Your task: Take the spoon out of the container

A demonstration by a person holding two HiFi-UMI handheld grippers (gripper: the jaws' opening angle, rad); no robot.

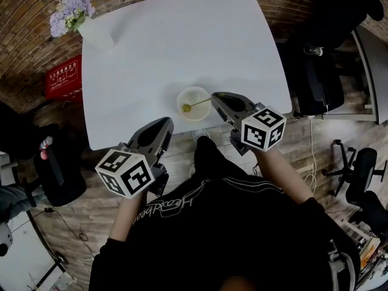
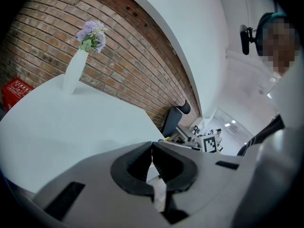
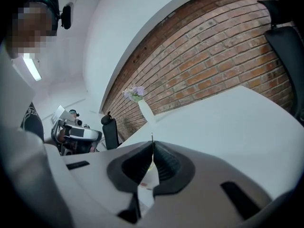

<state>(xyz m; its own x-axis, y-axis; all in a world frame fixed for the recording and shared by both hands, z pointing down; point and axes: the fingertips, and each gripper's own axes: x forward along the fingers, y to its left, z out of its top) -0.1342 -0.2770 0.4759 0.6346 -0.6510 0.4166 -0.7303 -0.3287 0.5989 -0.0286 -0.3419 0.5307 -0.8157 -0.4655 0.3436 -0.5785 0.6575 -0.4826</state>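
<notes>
One white table (image 1: pixel 182 41) fills most of the head view, with a person in a dark top standing at its near edge and holding a gripper in each hand. A brick wall rises behind the far side of the table in both gripper views.

Next in size come the two grippers. The left gripper (image 1: pixel 167 123) hangs at the near edge of the table, to the left of the container and clear of it. In the left gripper view, the left gripper (image 2: pixel 152 145) has its jaws closed tip to tip with nothing between them.

The right gripper (image 1: pixel 213 97) reaches in over the table from the right, its tip just beside the container's right rim. In the right gripper view, the right gripper (image 3: pixel 152 144) has its jaws pressed together, and a thin sliver of the spoon (image 3: pixel 152 137) handle sticks up from between the tips.

A white vase (image 1: pixel 97 34) with pale purple flowers (image 1: pixel 71 11) stands at the far left corner, well apart from everything else.

The round, pale container (image 1: pixel 201 113) sits near the table's front edge, between the two grippers. The spoon (image 1: pixel 197 103) lies in it, bowl end low at the left, handle slanting up over the right rim to meet the right gripper's tip.
</notes>
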